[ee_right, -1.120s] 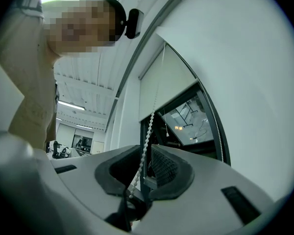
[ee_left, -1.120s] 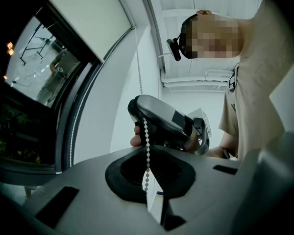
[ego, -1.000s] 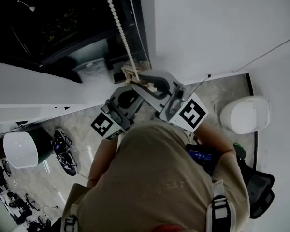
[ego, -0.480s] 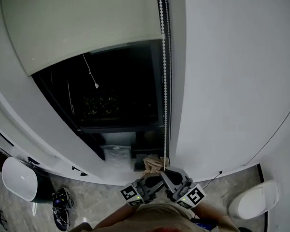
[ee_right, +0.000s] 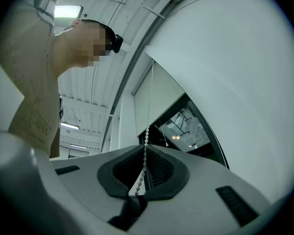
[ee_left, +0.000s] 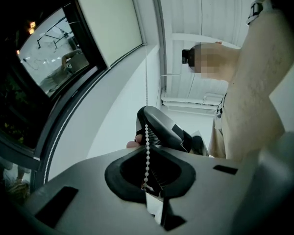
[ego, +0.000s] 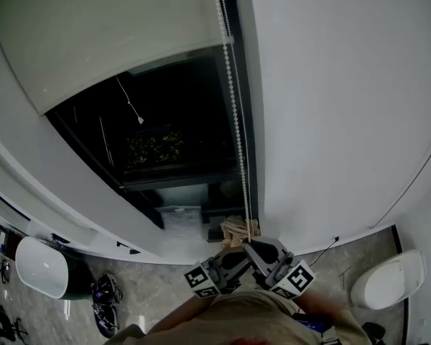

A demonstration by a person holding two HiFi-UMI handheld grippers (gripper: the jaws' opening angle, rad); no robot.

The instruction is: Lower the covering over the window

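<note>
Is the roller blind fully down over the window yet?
No, the roller blind covers only the top; dark window glass shows bare below its hem.

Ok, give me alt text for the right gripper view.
The right gripper has just closed its jaws on a white bead chain that runs up beside a partly lowered roller blind over a dark window. The person's shirt fills the left edge.

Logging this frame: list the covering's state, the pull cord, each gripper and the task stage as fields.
covering: roller blind partly down, dark window glass below it uncovered
cord: bead chain hangs along the window's right side in the head view
left gripper: shut on the bead chain
right gripper: jaws just closed on the bead chain
task stage: blind not yet fully lowered
</note>
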